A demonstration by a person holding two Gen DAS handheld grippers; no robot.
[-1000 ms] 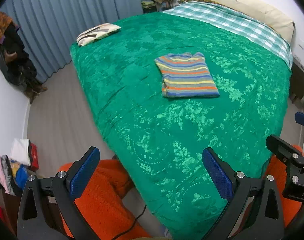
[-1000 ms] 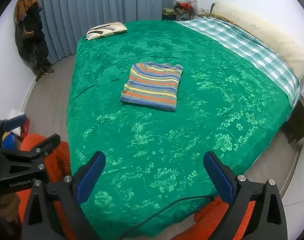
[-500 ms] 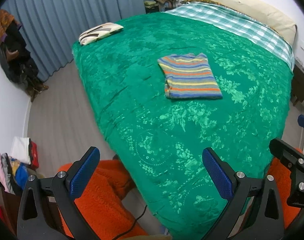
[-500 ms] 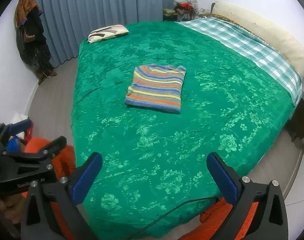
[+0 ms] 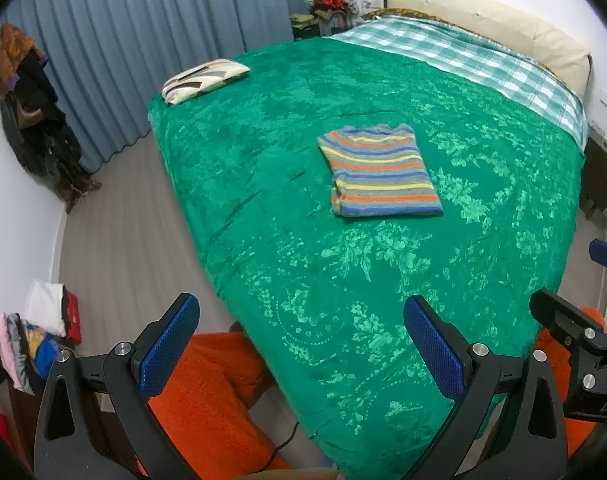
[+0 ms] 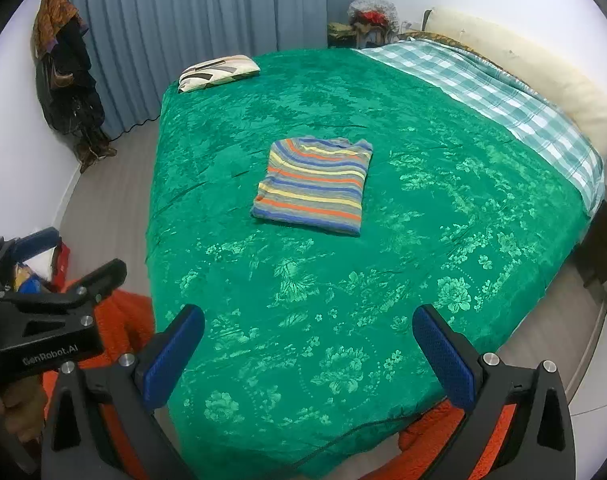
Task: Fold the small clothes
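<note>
Left gripper [image 5: 299,340]: nearest of all, held low over the foot of the bed, its blue-padded fingers spread wide with nothing between them; released.
Right gripper [image 6: 309,344]: alongside its partner at the same low height, fingers likewise splayed apart and empty; released.
Orange fabric [image 5: 207,392]: directly beneath and behind both grippers, a fuzzy orange cloth at the bed's foot; I can't tell whether it is clothing worn by the person or something else.
Green bedspread [image 6: 343,300]: stretches ahead of both grippers, flower-patterned, bare in the whole near half.
Striped top [image 6: 313,186]: well ahead of the grippers, lying mid-bed on the bedspread, already a neat flat rectangle with squared edges; slightly right of centre from the left gripper, slightly left of centre from the right one.
Clothes pile [image 5: 43,332]: off to the left gripper's left, on the floor by the wall, mixed colours.
Cushion [image 6: 219,72]: far ahead and left, at the bed's far corner near the curtain [image 6: 207,12].
Checked sheet [image 6: 491,84]: far ahead and right, by the headboard.
Step in hand: by my reckoning the fold on the striped top is done, both tools clear of it.
Next move: probably fetching another garment, perhaps from the floor pile, laying it flat on the bare near half before any folding.
</note>
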